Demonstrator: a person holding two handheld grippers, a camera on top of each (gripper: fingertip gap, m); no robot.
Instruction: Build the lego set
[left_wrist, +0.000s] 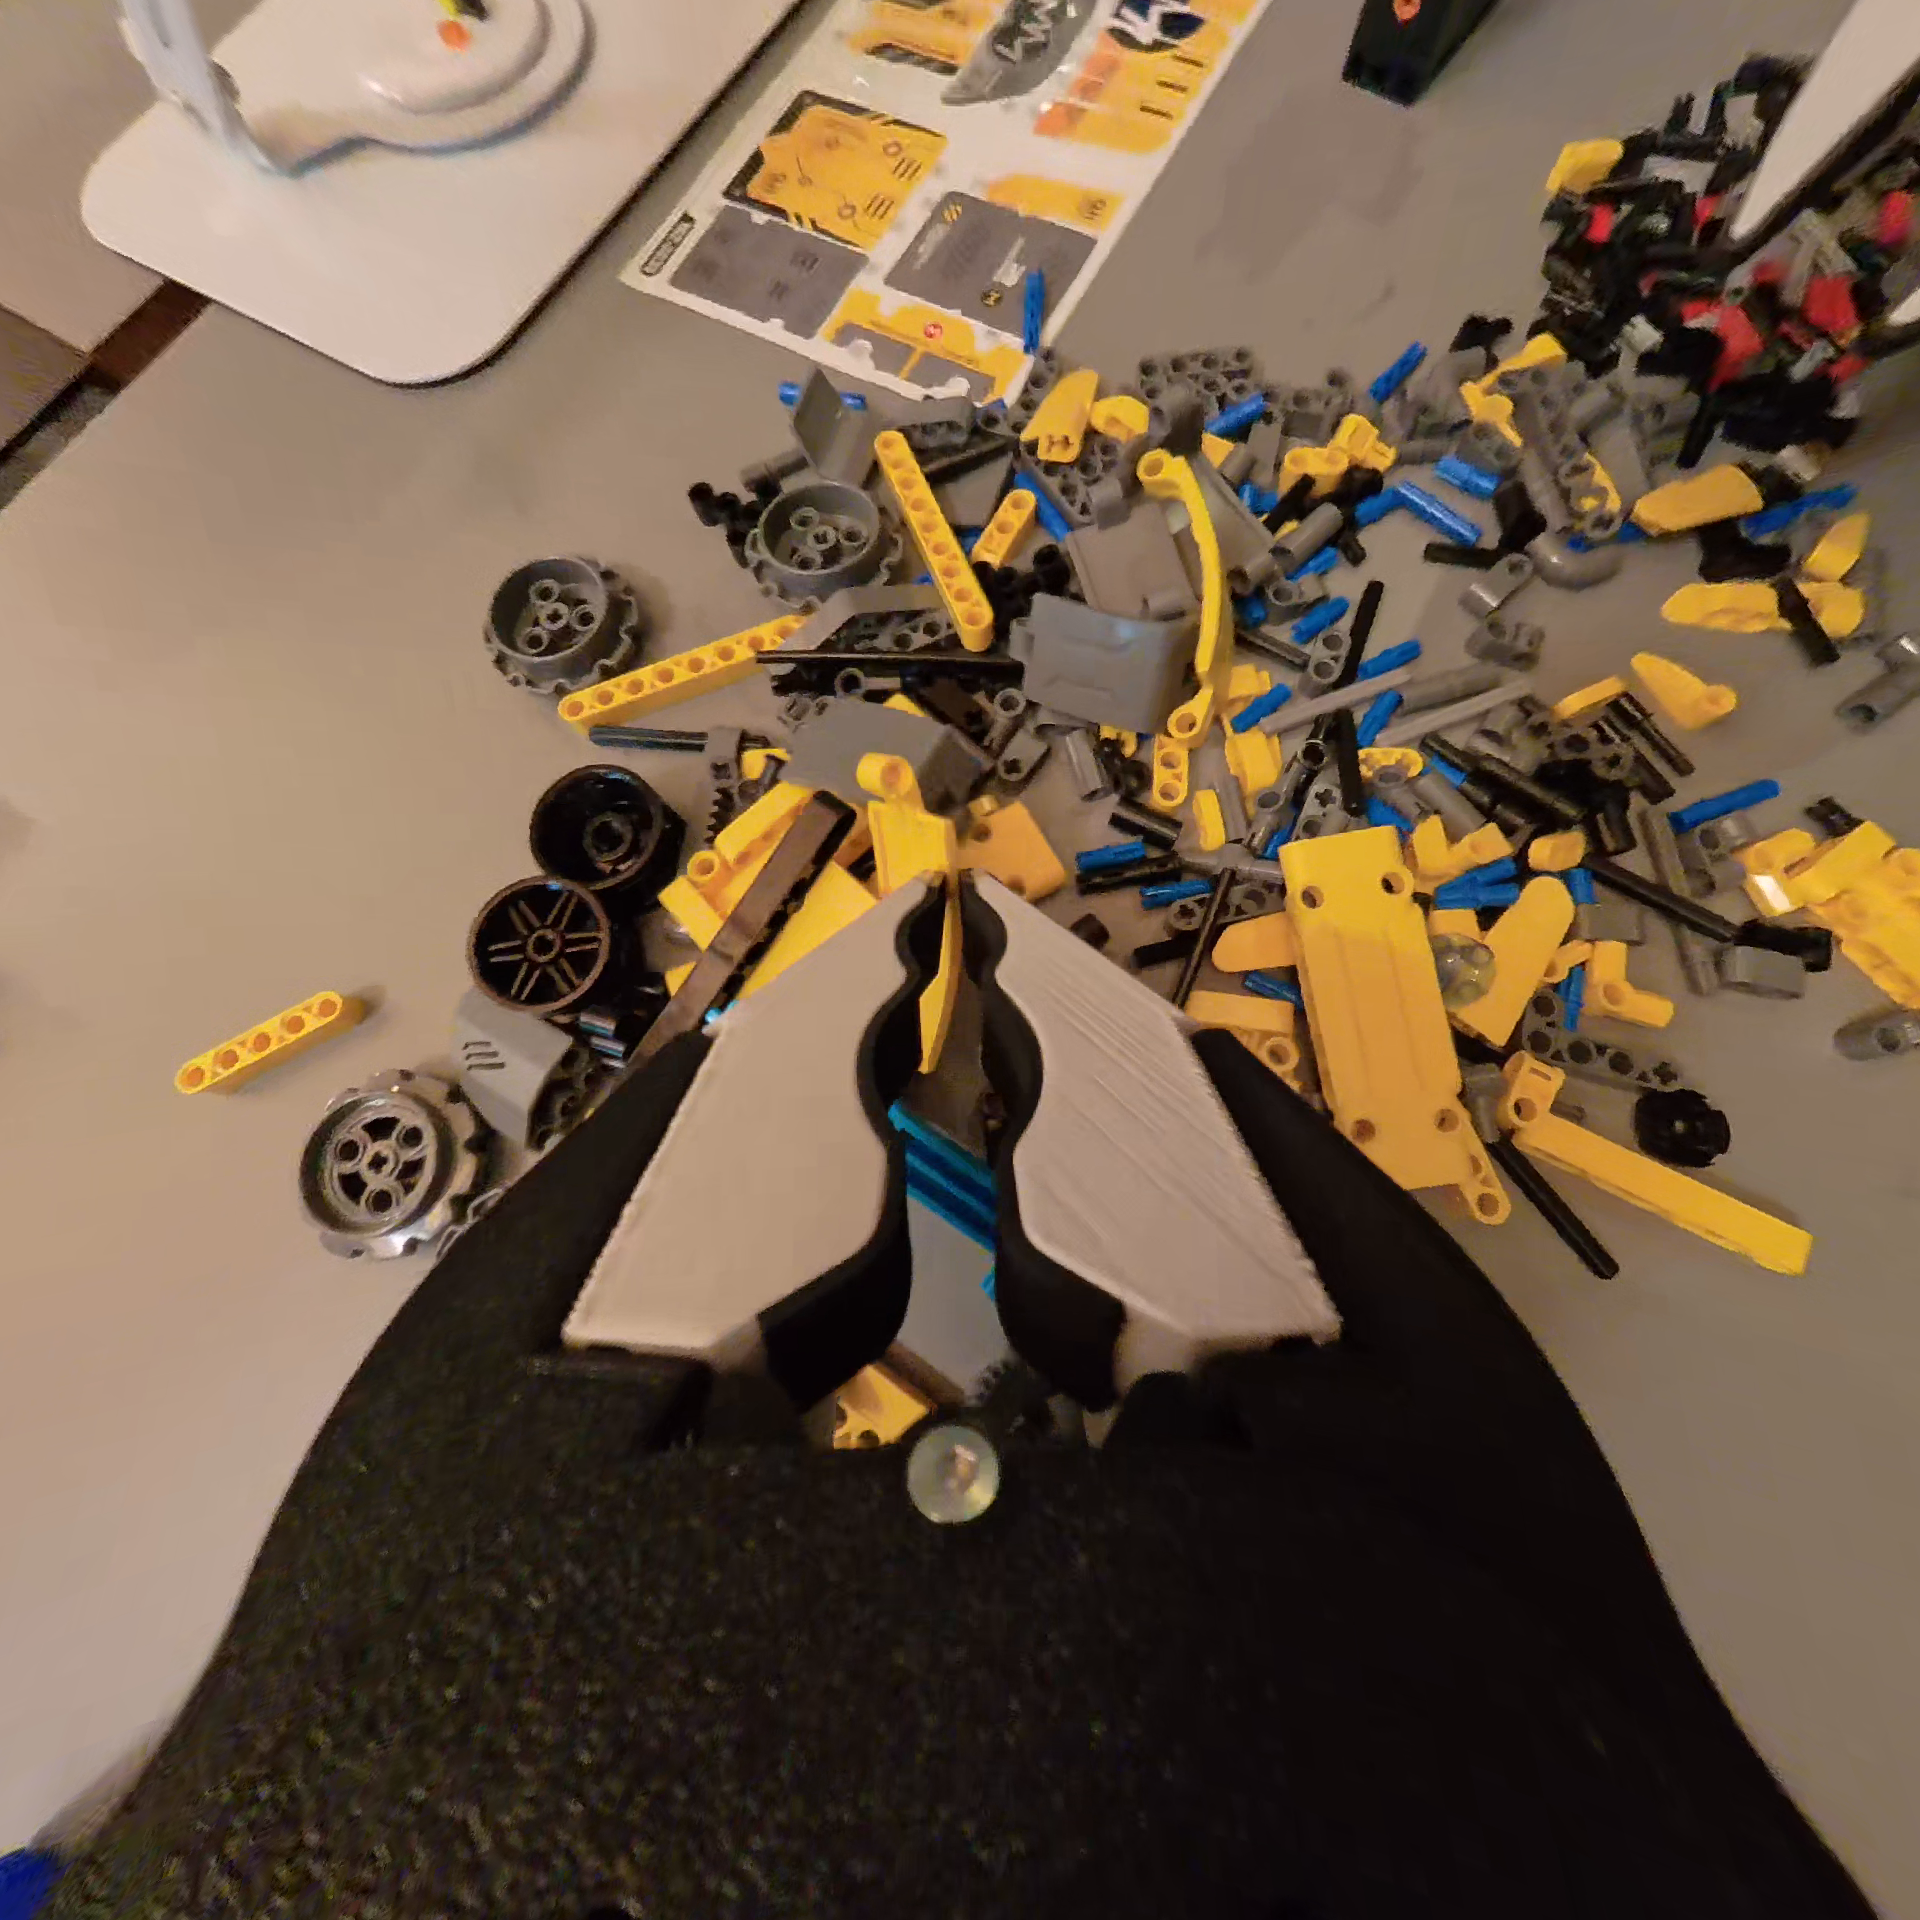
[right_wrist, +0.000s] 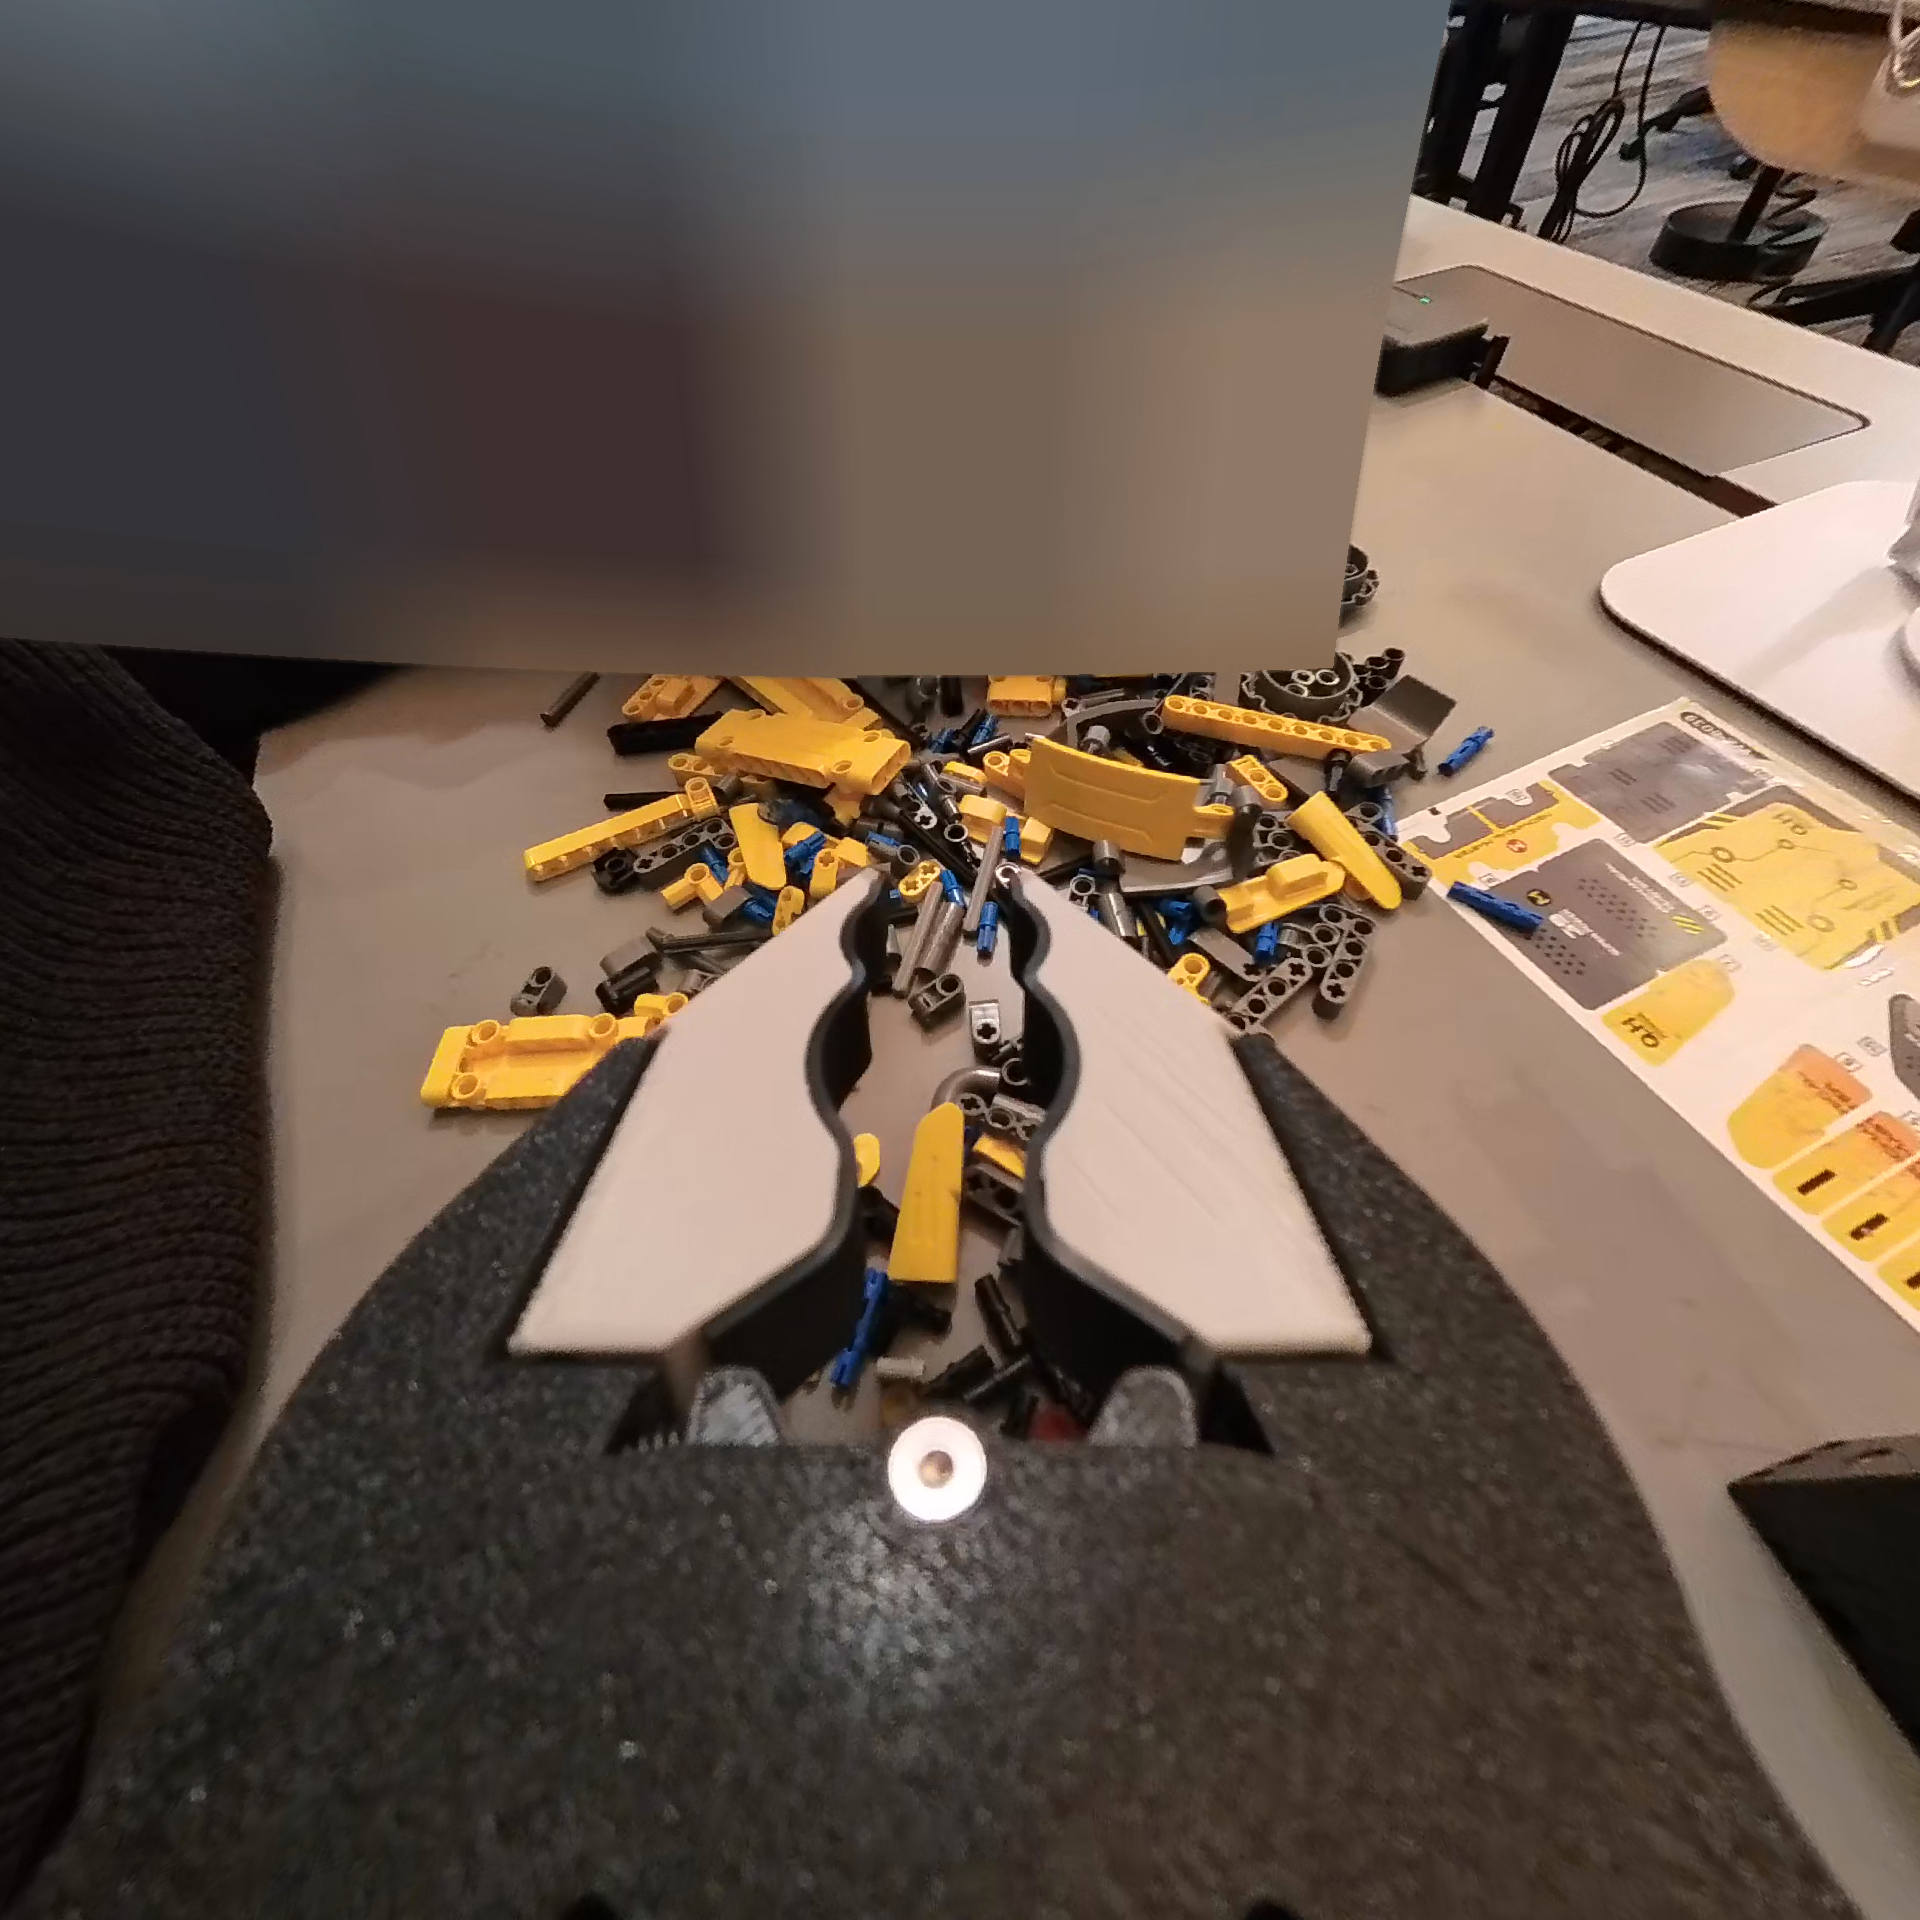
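Note:
A heap of yellow, grey, black and blue building pieces (left_wrist: 1195, 675) lies spread on the grey table (left_wrist: 312, 727). My left gripper (left_wrist: 951, 888) is shut on a thin yellow piece (left_wrist: 914, 831) that stands between the fingers at the near edge of the heap. A long black strip (left_wrist: 769, 914) leans just left of it. My right gripper (right_wrist: 948, 883) is open and empty, low over the same heap (right_wrist: 1039, 810), with grey pins (right_wrist: 935, 935) and a yellow curved piece (right_wrist: 928, 1195) on the table between its fingers.
Several wheels (left_wrist: 540, 945) and a loose yellow beam (left_wrist: 265, 1039) lie left of the heap. A sticker sheet (left_wrist: 883, 239) (right_wrist: 1714, 935) and a white stand base (left_wrist: 343, 260) (right_wrist: 1766, 623) sit beyond. A black and red pile (left_wrist: 1714, 270) is far right. A dark knit sleeve (right_wrist: 104, 1039) is at the left. The tips of one gripper are about 15 centimetres away from the tips of the other.

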